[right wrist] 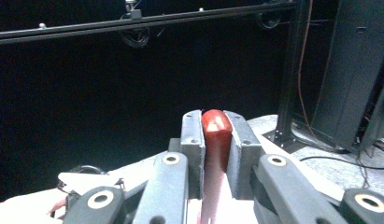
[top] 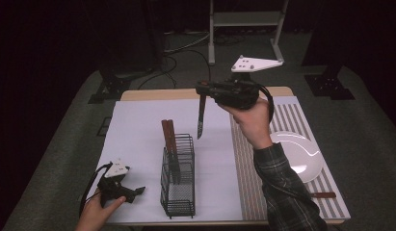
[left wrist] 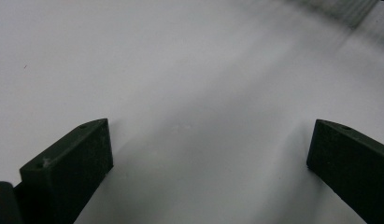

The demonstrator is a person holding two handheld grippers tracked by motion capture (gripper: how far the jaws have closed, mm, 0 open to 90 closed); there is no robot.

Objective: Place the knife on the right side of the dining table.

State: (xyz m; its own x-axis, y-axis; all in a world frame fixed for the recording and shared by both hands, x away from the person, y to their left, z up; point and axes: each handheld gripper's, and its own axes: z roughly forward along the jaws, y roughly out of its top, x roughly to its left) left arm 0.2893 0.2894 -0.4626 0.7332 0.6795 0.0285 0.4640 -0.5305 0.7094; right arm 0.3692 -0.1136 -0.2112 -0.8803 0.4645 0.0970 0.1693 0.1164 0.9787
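Note:
My right gripper (top: 203,89) is held high over the middle of the table, shut on the red-brown handle (right wrist: 216,135) of a knife (top: 200,120). The blade hangs down, its tip above the white mat (top: 138,130), a little behind and to the right of the black wire cutlery basket (top: 178,180). Two brown-handled utensils (top: 168,135) stand upright in that basket. My left gripper (top: 137,191) rests low at the front left of the mat, beside the basket. Its jaws stand wide open over bare white surface (left wrist: 194,84), with nothing between them.
A striped placemat (top: 287,115) covers the right side of the table and carries a white plate (top: 301,154). Another brown-handled utensil (top: 323,195) lies on it near the front edge. A metal stand (top: 244,21) and cables sit on the floor behind the table.

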